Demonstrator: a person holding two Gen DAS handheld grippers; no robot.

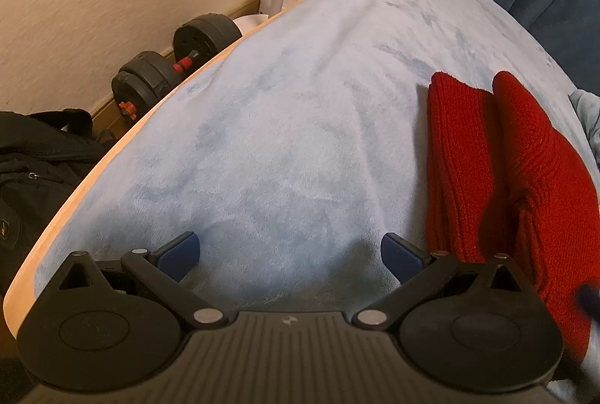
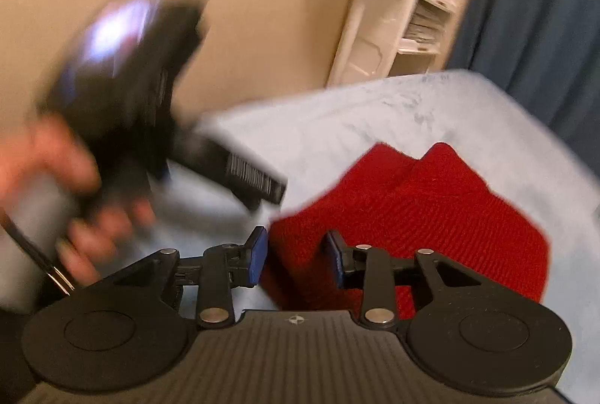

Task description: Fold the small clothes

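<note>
Red knit garment [image 2: 408, 216] lies folded on blue blanket [image 1: 281, 126], looks done. R gripper [image 2: 296, 259] just over its near edge, jaws apart, nothing pinched, prob released. L gripper [image 1: 290, 256] beside garment, wide open, idle over bare blanket.

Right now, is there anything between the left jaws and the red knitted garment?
Nothing visible. The left gripper hangs open over bare blue blanket; the red knitted garment lies just to its right, with no object between them.

In the right wrist view, the hand [image 2: 56, 179] and its black device [image 2: 142, 96] are blurred; the red knit [image 1: 506, 171] is cut off at the picture's right edge.
</note>
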